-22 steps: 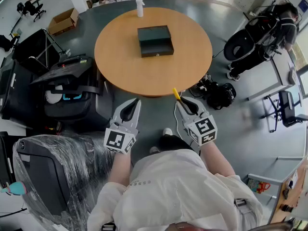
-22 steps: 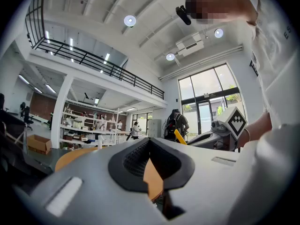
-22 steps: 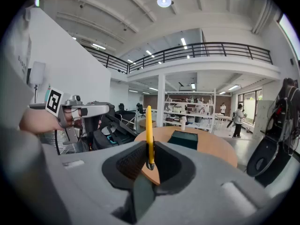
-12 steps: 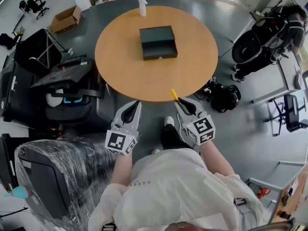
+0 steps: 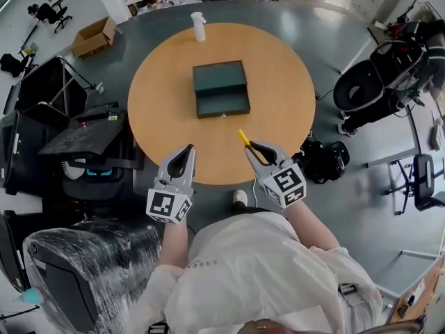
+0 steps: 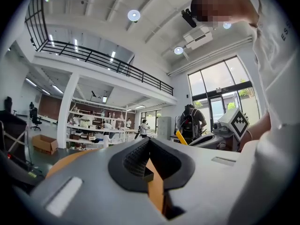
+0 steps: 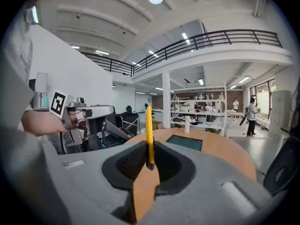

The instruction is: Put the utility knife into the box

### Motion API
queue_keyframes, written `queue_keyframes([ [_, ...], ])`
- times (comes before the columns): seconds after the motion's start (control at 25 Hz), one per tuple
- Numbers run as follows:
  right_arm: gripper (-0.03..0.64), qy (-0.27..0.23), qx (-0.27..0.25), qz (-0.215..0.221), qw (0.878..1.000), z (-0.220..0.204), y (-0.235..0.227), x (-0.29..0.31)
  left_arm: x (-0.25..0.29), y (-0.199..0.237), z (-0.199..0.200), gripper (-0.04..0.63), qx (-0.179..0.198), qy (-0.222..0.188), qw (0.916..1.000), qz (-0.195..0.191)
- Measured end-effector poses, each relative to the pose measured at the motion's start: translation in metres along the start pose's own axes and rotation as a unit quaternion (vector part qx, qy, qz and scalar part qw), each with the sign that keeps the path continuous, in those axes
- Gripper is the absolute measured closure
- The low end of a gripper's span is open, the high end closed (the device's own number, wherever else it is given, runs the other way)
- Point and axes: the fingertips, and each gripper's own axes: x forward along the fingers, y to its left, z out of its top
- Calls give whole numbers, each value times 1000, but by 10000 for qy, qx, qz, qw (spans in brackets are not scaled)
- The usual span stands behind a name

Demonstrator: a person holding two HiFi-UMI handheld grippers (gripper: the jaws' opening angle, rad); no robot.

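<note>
A dark green box lies open at the middle of the round wooden table; it also shows ahead in the right gripper view as the box. My right gripper hovers over the table's near edge, shut on a yellow utility knife. The knife stands upright between the pads and points toward the box. My left gripper is beside it, also at the near edge, shut with nothing in it. The knife shows to its right.
A white bottle stands at the table's far edge. Black equipment cases and a plastic-wrapped chair crowd the left. A cardboard box sits far left. A black bag and a wheeled frame are right.
The person has stepped closer to the table. Both grippers moved forward from over the floor to over the table's near edge, the knife still held in the right one.
</note>
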Motion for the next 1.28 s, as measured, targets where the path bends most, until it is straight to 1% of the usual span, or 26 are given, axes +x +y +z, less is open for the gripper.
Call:
queue_keyframes([
  [0.12,572,-46,-65,112,9999,9,-24,21,24,14,-6,583,50,-28,9999,93],
  [0.24,572,-18,-74,193,9998,11,-42,40,40,22,-16,583,16,77,9999,150],
  [0.44,572,216,20,291,9993,3,-61,67,60,41,-24,583,-136,233,9993,275],
  [0.6,572,463,150,254,9985,-7,-76,95,77,65,-34,583,-242,270,9990,268],
  [0.76,572,765,155,192,9968,-17,-88,125,99,80,-47,583,-441,419,9981,88],
  [1.0,572,1327,-47,312,9906,-44,-107,184,140,91,-57,583,-548,624,9961,-290],
  [1.16,572,1912,-233,506,9800,-79,-118,227,151,100,-78,583,-656,810,9933,-499],
  [1.28,572,2348,-282,754,9687,-102,-123,252,158,107,-90,583,-708,956,9913,-569],
])
